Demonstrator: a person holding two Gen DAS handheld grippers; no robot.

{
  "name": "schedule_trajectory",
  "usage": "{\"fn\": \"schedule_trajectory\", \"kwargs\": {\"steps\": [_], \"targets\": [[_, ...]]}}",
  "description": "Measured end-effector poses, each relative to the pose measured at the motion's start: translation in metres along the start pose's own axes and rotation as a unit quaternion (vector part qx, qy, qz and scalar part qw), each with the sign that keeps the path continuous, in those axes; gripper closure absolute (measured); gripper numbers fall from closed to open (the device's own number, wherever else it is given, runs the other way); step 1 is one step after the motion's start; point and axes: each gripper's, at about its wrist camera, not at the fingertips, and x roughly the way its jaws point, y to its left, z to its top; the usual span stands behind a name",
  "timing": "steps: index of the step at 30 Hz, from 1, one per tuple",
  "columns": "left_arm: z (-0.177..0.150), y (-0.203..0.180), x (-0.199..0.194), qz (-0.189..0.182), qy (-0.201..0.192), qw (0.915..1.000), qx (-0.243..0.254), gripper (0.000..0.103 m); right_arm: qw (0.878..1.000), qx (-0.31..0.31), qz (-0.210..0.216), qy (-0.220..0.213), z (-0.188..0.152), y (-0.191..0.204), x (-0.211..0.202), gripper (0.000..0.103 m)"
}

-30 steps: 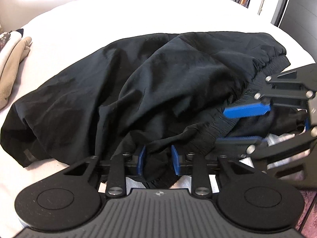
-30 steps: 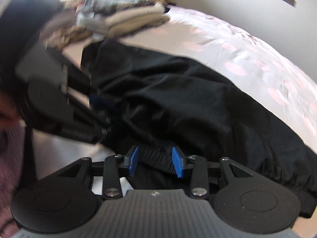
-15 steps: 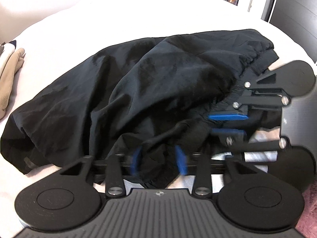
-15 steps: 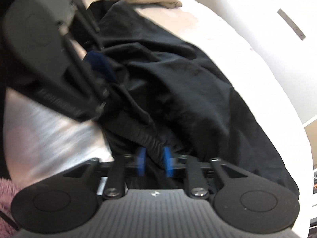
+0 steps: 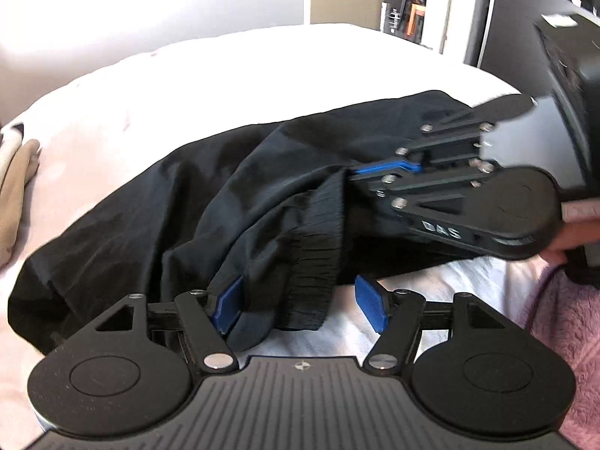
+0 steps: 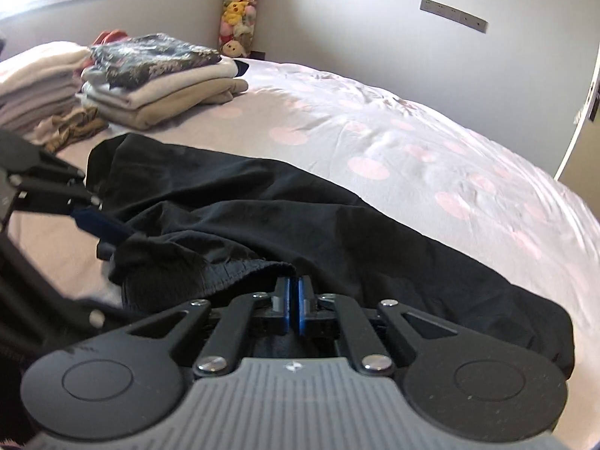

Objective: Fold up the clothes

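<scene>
A black pair of shorts [image 5: 195, 202] lies crumpled on the bed, its ribbed waistband [image 5: 318, 262] turned toward me. My left gripper [image 5: 300, 305] is open, its blue pads wide apart with the waistband loose between them. My right gripper [image 5: 360, 172] comes in from the right and is shut on the waistband. In the right wrist view the right gripper [image 6: 293, 300] has its blue pads pressed together on the shorts [image 6: 300, 217], and the left gripper's fingers [image 6: 93, 221] show at the left edge.
The bed [image 6: 412, 142] has a pale sheet with pink dots. Stacks of folded clothes [image 6: 157, 82] sit at its far left, with plush toys [image 6: 238, 18] in the corner behind. A pink fluffy blanket [image 5: 562, 318] lies at the near right. A dark cabinet [image 5: 532, 18] stands beyond the bed.
My left gripper has opened and let go of the shorts' edge. My right gripper has closed fully on the waistband and drawn it up and toward the left gripper.
</scene>
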Motion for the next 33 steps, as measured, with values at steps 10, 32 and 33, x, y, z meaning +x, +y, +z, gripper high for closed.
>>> {"fn": "schedule_trajectory", "kwargs": {"steps": [10, 32, 33], "targets": [[-0.005, -0.004, -0.006, 0.098, -0.035, 0.9946, 0.004, 0.077, 1.000, 0.011, -0.001, 0.006, -0.002, -0.004, 0.002, 0.098], [0.033, 0.110, 0.019, 0.137, -0.040, 0.9802, -0.137, 0.094, 0.979, 0.127, -0.155, 0.020, 0.009, -0.059, -0.042, 0.045], [0.033, 0.114, 0.022, 0.137, -0.039, 0.9796, -0.142, 0.094, 0.975, 0.144, -0.170, 0.021, 0.009, -0.068, -0.046, 0.045]]}}
